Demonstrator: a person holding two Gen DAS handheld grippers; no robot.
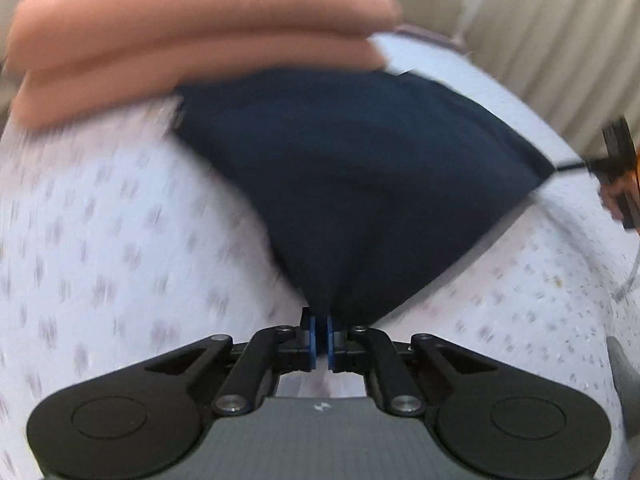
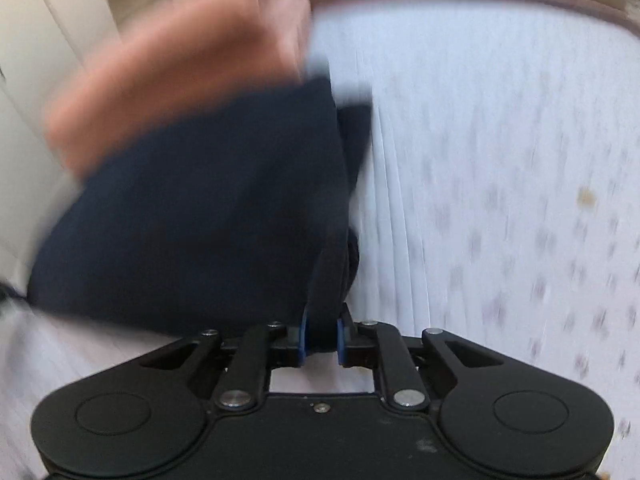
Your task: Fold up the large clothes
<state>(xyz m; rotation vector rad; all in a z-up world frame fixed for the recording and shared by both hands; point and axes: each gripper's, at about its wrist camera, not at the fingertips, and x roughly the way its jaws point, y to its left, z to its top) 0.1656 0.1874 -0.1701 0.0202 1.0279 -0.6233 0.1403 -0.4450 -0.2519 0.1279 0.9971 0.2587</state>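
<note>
A dark navy garment (image 1: 352, 184) lies spread on a white bed sheet with small purple marks (image 1: 100, 240). Its near corner runs down between the blue pads of my left gripper (image 1: 320, 334), which is shut on it. In the right wrist view the same navy garment (image 2: 200, 220) hangs in a thick bunched fold from my right gripper (image 2: 322, 340), whose blue pads press on the fold. The garment's far right corner in the left wrist view is pulled to a point near a black and orange device (image 1: 618, 168), likely the other gripper.
A blurred salmon-pink bulky stack (image 1: 192, 40) sits behind the garment, partly over its far edge, and shows as a pink stack (image 2: 180, 80) in the right view. Beige upholstery (image 2: 60, 60) and a pale curtain (image 1: 540, 20) bound the bed. The patterned sheet (image 2: 500, 160) stretches to the right.
</note>
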